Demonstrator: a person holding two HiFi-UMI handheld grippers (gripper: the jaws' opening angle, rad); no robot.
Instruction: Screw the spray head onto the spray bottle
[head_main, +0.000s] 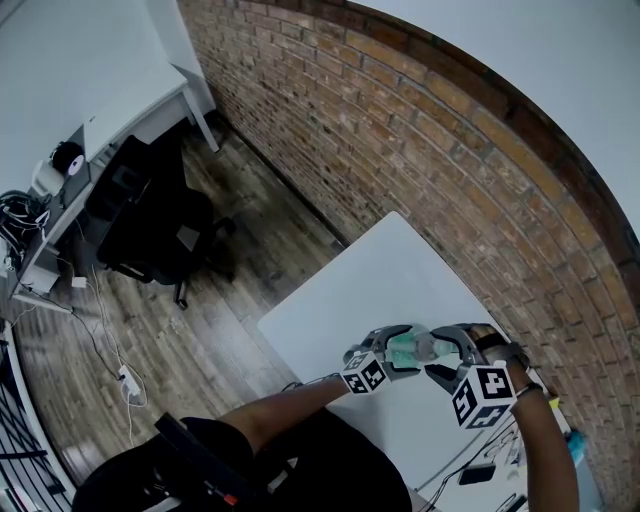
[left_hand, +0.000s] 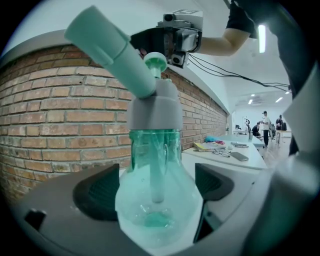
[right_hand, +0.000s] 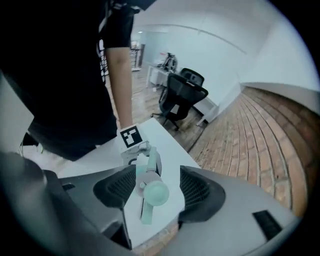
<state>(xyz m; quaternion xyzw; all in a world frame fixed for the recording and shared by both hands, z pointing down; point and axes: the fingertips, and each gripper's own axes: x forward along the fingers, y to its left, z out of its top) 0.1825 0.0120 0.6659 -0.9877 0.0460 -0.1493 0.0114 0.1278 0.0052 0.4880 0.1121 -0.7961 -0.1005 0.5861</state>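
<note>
At far left a black office chair (head_main: 150, 225) is standing on the wood floor (head_main: 265, 205), w/ the white table (head_main: 380, 270) sitting to its right, alongside the brick wall (head_main: 420, 150). Over the table's near part the L gripper (head_main: 398, 352) is clamping the spray bottle (left_hand: 159, 200): its pads are pressing on the sides of the clear green body & keeping it roughly upright. The spray head (left_hand: 154, 102) is sitting on the bottle's neck, w/ the grey collar at the bottom & the mint nozzle sticking up-left in the left gripper view. Further right the R gripper (head_main: 447, 352) is hovering just above the head, pointing steeply down, jaws standing wide apart. In the right gripper view the head's top is showing btw the pads w/ a gap on each side, touching neither.
</note>
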